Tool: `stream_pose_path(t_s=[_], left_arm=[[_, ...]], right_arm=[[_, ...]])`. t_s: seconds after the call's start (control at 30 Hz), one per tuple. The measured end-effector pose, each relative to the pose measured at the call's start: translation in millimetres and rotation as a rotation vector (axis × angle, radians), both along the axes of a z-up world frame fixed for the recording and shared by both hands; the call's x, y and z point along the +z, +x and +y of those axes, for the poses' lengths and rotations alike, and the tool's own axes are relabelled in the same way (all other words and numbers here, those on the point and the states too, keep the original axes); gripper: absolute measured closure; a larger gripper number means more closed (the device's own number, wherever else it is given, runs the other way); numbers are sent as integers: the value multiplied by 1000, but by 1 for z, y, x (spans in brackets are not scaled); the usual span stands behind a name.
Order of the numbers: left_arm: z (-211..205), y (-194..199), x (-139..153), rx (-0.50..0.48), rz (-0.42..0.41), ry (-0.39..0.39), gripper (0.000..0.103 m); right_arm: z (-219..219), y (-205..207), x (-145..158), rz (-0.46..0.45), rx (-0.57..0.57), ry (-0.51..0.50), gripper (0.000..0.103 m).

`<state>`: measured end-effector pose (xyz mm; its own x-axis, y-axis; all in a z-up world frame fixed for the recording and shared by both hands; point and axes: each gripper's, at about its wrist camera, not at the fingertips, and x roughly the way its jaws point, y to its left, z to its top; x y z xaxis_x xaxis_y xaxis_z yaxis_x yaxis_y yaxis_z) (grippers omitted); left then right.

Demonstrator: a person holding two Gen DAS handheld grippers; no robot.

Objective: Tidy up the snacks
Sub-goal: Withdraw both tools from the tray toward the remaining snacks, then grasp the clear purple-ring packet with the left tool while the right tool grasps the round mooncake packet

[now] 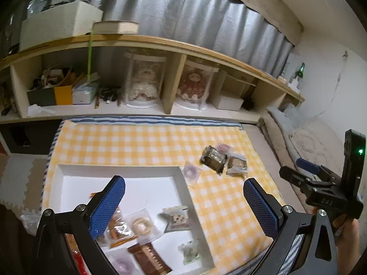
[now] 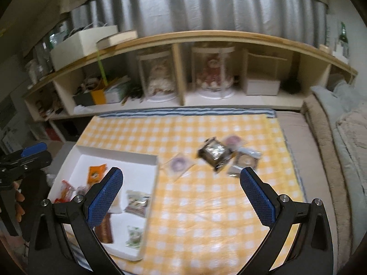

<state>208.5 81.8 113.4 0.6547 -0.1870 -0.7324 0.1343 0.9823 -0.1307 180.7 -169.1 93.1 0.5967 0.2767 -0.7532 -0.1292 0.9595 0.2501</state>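
Observation:
A white tray [image 1: 68, 171] lies on the yellow checked cloth [image 1: 146, 142] and holds several snack packets, among them a brown bar [image 1: 149, 260] and a cookie packet [image 1: 177, 218]. My left gripper [image 1: 183, 204] is open and empty above the tray. A few packets lie loose on the cloth: a dark packet [image 2: 214, 153], a purple ring packet [image 2: 179, 163], a grey one [image 2: 244, 161]. My right gripper [image 2: 181, 194] is open and empty, above the cloth, short of those packets. The tray also shows in the right wrist view [image 2: 119, 153].
A wooden shelf unit [image 2: 183, 39] stands behind the table with two dolls in clear cases [image 2: 212, 71], boxes and clutter. Folded blankets [image 2: 344, 137] lie to the right. The right gripper's body shows in the left wrist view [image 1: 325, 183].

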Motion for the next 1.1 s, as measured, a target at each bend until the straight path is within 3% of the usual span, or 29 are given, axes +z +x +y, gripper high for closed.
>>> stream_pose_path(t_s=[0.17,0.27,0.47,0.6,0.8,1.1], left_arm=[[-30,36,-19,-29,19,17,0],[-56,66,-37,-54,33,71,0],[-94,126,-88,-128,69,93,0],[-111,172,-126,-154,121,177,0],[-132,228,-177,-189,242,288,0],[-165,284,-247,-286,435,509,0]], right_arm=[[-33,14,-13,3,-48,-13,0],[-53,25,-24,-4,-93,-11,0],[-91,51,-57,45,-226,-7,0],[-107,68,-83,60,-262,-34,0],[-122,95,-125,90,-240,36,0],[-110,132,-185,239,-263,84,0]])
